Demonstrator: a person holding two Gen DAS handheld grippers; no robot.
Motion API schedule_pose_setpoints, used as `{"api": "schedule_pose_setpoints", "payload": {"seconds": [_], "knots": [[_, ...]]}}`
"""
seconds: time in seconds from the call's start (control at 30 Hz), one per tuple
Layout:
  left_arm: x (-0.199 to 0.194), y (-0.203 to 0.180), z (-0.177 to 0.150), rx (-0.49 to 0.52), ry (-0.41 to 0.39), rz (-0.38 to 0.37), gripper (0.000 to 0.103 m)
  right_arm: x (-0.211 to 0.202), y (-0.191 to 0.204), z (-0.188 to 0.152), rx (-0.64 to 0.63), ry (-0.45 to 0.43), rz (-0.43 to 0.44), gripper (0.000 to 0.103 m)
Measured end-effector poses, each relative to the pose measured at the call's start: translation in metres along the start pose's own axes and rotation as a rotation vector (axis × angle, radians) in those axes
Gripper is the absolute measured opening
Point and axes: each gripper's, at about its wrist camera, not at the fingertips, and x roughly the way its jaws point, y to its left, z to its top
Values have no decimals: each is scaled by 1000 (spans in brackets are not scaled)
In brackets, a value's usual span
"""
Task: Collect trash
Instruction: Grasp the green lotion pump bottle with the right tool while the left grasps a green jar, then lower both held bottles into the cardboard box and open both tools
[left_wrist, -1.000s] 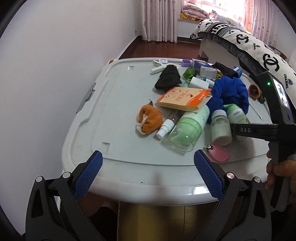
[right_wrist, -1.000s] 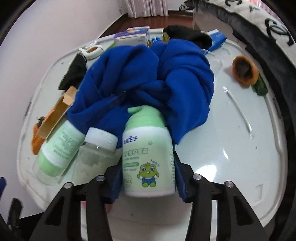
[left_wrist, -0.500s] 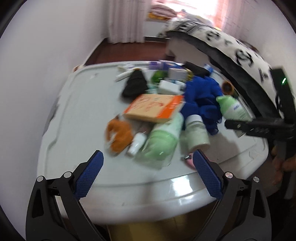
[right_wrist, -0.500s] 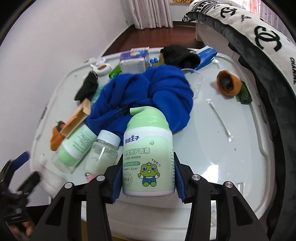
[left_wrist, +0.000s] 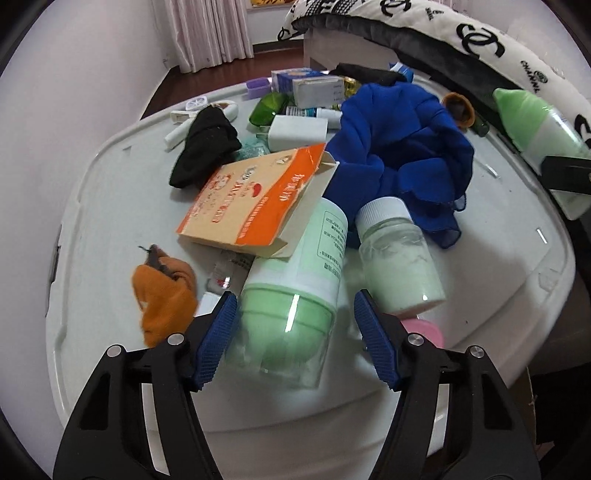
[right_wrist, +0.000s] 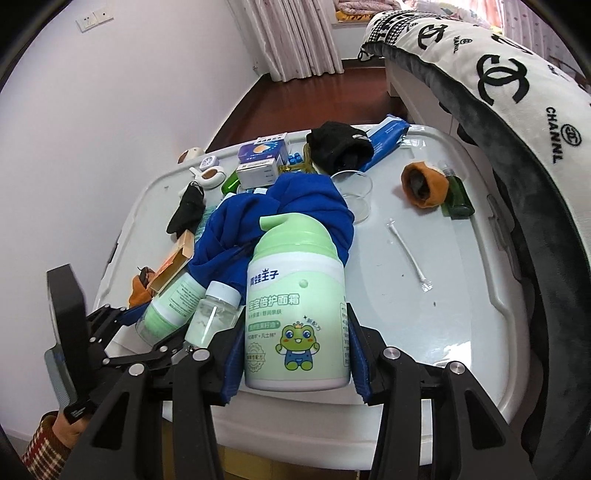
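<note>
Left gripper (left_wrist: 293, 332) dropping from surface edge onto lying green bottle (left_wrist: 295, 291), lower centre of frame, jaws closing, bottle between, not yet pinched. Centre pads before squeezing. Right gripper (right_wrist: 295, 354) holding frog-label bottle (right_wrist: 297, 314).

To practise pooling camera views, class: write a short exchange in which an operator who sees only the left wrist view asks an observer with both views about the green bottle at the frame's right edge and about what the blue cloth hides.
Operator: There is a green bottle at my right edge. Is it actually gripped?
Observer: Yes. The right tool has one pad pressed on each side of it.
Operator: Does the blue cloth hide anything from me?
Observer: A clear cup sits right beside the cloth on its far side.
</note>
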Motion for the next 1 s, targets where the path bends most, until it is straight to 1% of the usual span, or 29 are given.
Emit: {"api": "schedule_pose_setpoints", "payload": {"seconds": [0.03,0.07,0.1,0.13,0.17,0.2,0.27,0.37,0.47,0.63,0.7,0.9,1.0], "knots": [[3,-1,1,4,8,5,59,1,0,0,-3,2,-3,47],[10,-1,1,2,26,11,52,1,0,-1,-8,4,-9,47],[9,2,1,-16,15,-13,50,2,1,-2,-17,6,-19,47],[8,7,1,-53,4,-42,49,3,3,-3,-26,6,-30,47],[7,10,1,-78,-9,-51,49,4,3,-3,-32,6,-35,47],[6,11,1,-81,-14,-49,49,4,3,-4,-35,7,-35,47],[5,7,1,-67,-26,-18,48,4,3,-4,-39,4,-39,47],[-2,6,-4,-86,-40,13,48,4,2,-5,-39,-2,-42,47],[-7,9,-12,-96,-36,17,48,3,1,-5,-38,-7,-52,47],[-28,10,-30,-75,-50,29,48,-2,3,-9,-49,-21,-60,47],[-43,8,-39,-69,-59,29,48,-6,5,-13,-55,-29,-64,47],[-92,3,-84,-72,-86,18,48,-25,12,-26,-78,-69,-95,47],[-115,-10,-113,-53,-91,19,48,-37,24,-47,-98,-83,-102,47]]}}
